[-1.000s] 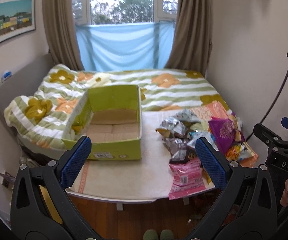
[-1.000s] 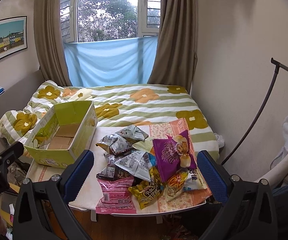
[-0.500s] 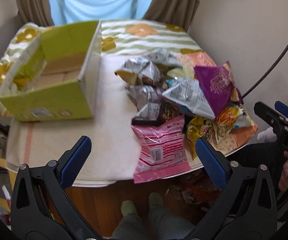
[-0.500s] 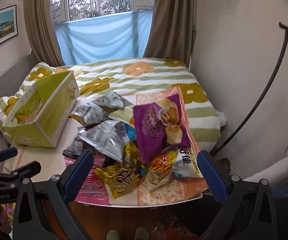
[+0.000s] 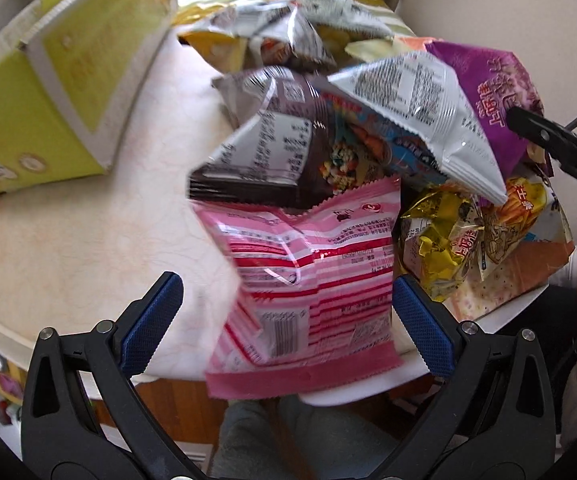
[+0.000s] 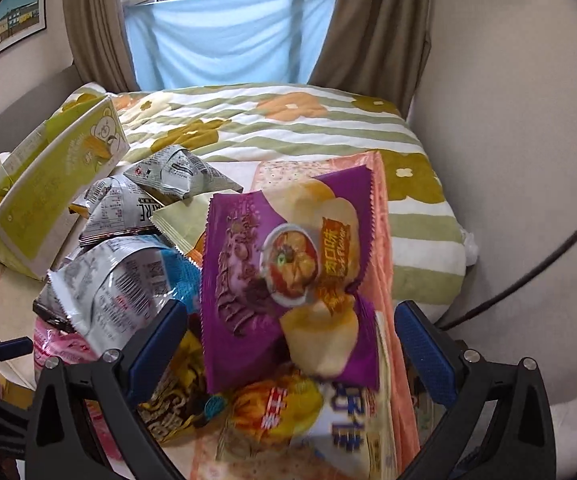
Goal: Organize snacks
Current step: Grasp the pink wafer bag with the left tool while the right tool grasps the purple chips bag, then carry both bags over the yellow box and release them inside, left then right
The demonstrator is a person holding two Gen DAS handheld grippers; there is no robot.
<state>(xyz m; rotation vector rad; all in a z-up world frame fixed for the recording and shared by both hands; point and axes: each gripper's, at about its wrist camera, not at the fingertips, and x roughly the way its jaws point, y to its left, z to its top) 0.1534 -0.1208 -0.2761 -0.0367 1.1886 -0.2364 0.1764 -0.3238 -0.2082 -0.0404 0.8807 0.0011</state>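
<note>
Both tongs gape wide, empty: left tongs [image 5: 286,316] straddle the pink striped foil packet [image 5: 308,276] at lower centre, right tongs [image 6: 290,340] the purple crisp bag [image 6: 284,280]. Slippery overlapping packets may drag neighbours off the bench [image 5: 88,220].

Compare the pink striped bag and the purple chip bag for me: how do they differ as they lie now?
The pink striped bag lies back-side up, barcode showing, its bottom edge overhanging the table's near edge; the purple chip bag lies face up, picture showing, propped on other packets. The pink one sits between the open left gripper's fingers; the purple one sits ahead of the open right gripper. Both are sealed, ungrasped and outside the green box.
</note>
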